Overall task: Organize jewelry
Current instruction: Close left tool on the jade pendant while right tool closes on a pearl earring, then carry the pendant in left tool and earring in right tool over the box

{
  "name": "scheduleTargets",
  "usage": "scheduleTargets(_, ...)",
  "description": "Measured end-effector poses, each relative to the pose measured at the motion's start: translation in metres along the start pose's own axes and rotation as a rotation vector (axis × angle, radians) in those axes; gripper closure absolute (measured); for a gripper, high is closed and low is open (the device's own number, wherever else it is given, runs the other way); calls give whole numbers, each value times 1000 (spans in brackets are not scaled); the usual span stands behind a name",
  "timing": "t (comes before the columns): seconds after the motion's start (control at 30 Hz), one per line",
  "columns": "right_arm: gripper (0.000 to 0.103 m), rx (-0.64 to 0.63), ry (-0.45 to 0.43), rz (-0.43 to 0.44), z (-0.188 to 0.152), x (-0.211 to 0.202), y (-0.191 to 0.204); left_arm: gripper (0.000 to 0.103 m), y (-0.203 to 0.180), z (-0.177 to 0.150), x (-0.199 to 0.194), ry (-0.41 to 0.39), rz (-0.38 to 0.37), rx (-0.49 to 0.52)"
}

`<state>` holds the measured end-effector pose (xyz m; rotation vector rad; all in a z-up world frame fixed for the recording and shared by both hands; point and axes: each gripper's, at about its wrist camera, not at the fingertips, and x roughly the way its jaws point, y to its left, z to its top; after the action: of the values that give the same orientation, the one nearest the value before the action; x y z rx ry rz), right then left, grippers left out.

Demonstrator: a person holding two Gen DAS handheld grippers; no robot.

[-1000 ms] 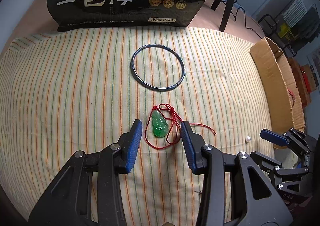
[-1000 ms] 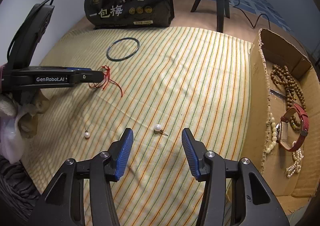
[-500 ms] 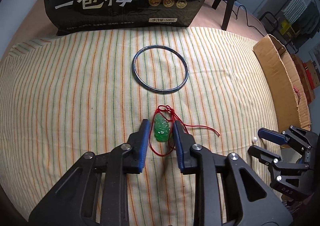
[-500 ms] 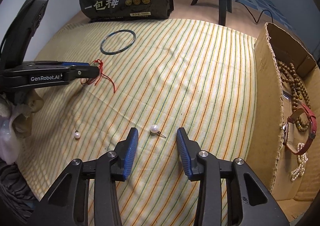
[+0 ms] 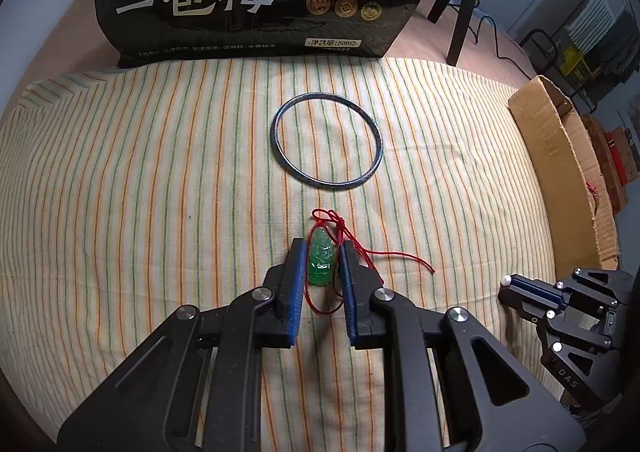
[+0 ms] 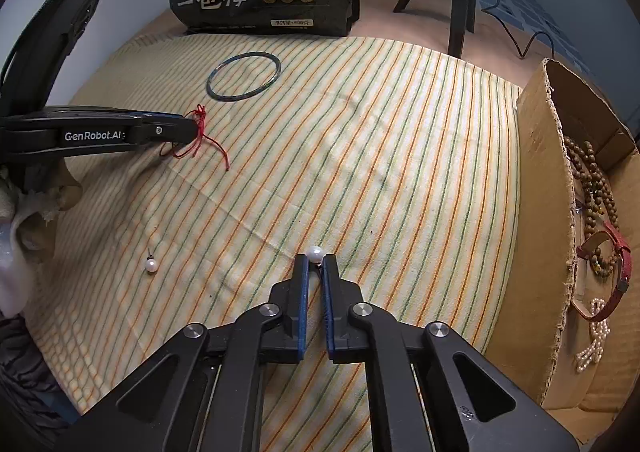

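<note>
1. R gripper [image 6: 315, 266]: you're pinching the pearl stud [image 6: 315, 253] by its post; a sec ago jaws were wide with the stud loose between. Pick done, box [image 6: 538, 188] waiting at 3 o'clock.
2. L gripper [image 5: 323, 261]: you're closing on the green pendant [image 5: 321, 261], jaws narrow, red cord [image 5: 384, 254] trailing to 3 o'clock.
3. R view only: second stud [image 6: 151, 264] at 9 o'clock; beads and watch lying in the box.
4. L view only: the pendant itself. Bangle [image 5: 326, 139] at 12 o'clock, untouched.
</note>
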<state>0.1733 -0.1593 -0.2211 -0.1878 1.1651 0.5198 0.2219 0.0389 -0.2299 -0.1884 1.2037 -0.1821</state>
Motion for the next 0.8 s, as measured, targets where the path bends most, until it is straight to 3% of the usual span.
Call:
scheduleTargets(0.43,100,26,-87,17,6,-37,-4,88,2,6,-38,-85,-26,-31)
scheduleTargets(0.8,100,46,-200,4,11,-92,-16,88,-32,11,-83,-183,-85,30)
